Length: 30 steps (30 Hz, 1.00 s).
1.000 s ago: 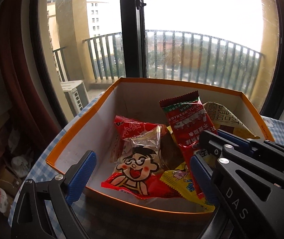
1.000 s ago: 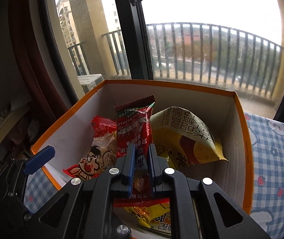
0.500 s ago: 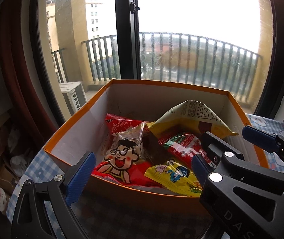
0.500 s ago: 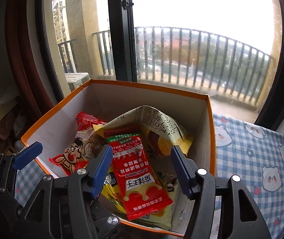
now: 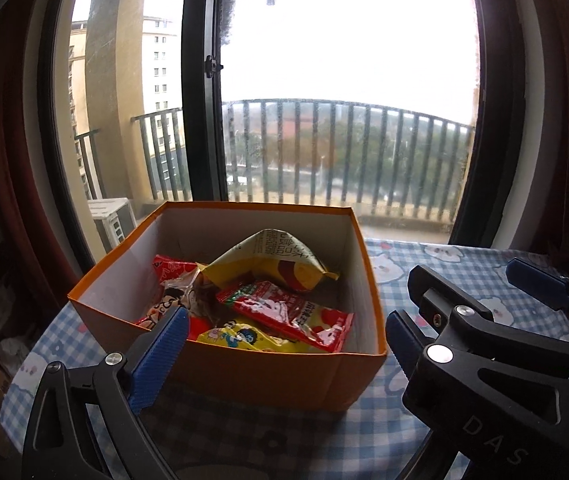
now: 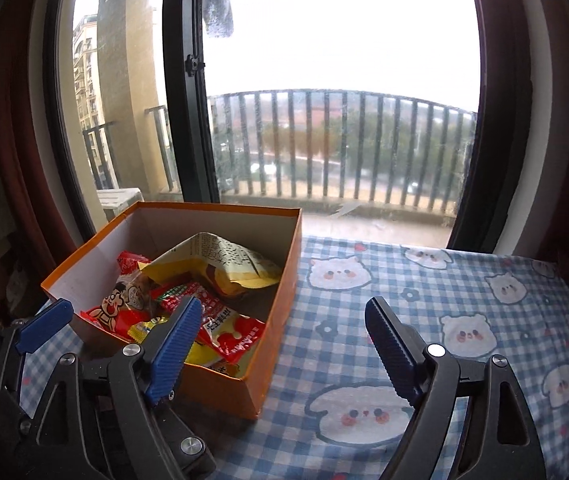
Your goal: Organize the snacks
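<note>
1. Snacks lie in a heap inside the orange box (image 5: pixel 244 376), seen from the left wrist view: a red sachet (image 5: pixel 288 314) lies on top, toward the box's near right corner, a pale yellow bag (image 5: pixel 272 260) is propped behind it, a cartoon-face packet (image 5: pixel 176 300) sits to the left, and a small yellow packet (image 5: pixel 244 336) lies against the near wall. The box stands on the checked cloth (image 5: pixel 464 276) of the desk, by the window.

2. Same view: the left gripper (image 5: pixel 280 344) hangs in front of the box's near wall, its jaws spread wide and holding nothing. The right gripper (image 5: pixel 464 300) is to the right of the box, also wide apart and empty.

3. Right wrist view: the right gripper (image 6: pixel 284 340) is over the cloth at the box's right near corner, jaws fully spread, nothing between them. The cloth to the right shows no loose snack in this frame.

4. Judgement: every visible snack is already in the box, so the step in hand looks like withdrawal or a check for strays out of frame.

5. Advice: pull both grippers clear without brushing the box's walls, since light card may slide. If tidying the heap, nip a packet by its sealed edge, not its puffed middle, and lay it flat.
</note>
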Motion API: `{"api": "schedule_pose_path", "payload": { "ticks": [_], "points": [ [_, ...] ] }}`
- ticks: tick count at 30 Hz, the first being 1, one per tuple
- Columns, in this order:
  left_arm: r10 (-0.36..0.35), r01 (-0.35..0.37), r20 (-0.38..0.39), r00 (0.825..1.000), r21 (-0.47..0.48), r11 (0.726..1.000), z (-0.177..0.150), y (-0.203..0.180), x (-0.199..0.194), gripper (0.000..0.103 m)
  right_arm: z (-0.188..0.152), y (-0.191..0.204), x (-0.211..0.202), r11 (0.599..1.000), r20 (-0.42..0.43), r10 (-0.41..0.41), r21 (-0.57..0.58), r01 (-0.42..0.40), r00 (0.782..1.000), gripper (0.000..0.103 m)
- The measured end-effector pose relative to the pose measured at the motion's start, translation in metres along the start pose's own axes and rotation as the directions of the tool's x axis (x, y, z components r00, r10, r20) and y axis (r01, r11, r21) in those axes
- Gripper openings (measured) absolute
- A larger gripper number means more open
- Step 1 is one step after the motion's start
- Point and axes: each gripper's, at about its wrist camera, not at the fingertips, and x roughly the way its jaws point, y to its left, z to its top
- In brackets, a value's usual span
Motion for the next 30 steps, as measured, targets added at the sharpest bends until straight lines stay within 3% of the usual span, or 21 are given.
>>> {"api": "schedule_pose_path", "payload": {
  "ticks": [6, 12, 30],
  "points": [
    [-0.051, 0.048, 0.052, 0.997, 0.054, 0.997, -0.004, -0.033, -0.029, 0.102, -0.008, -0.034, -0.039, 0.997, 0.047, -0.067, 0.041, 0.065, 0.997, 0.098],
    [-0.091, 0.087, 0.079, 0.993, 0.060, 0.994, -0.011, -0.052, -0.051, 0.102, -0.020, -0.059, -0.071, 0.993, 0.091, -0.097, 0.074, 0.091, 0.991, 0.100],
    [-0.061, 0.059, 0.127, 0.990, 0.025, 0.998, -0.038, -0.053, -0.084, 0.102, -0.069, -0.111, -0.129, 0.971, 0.176, -0.186, 0.185, 0.153, 0.967, 0.101]
  ]
}}
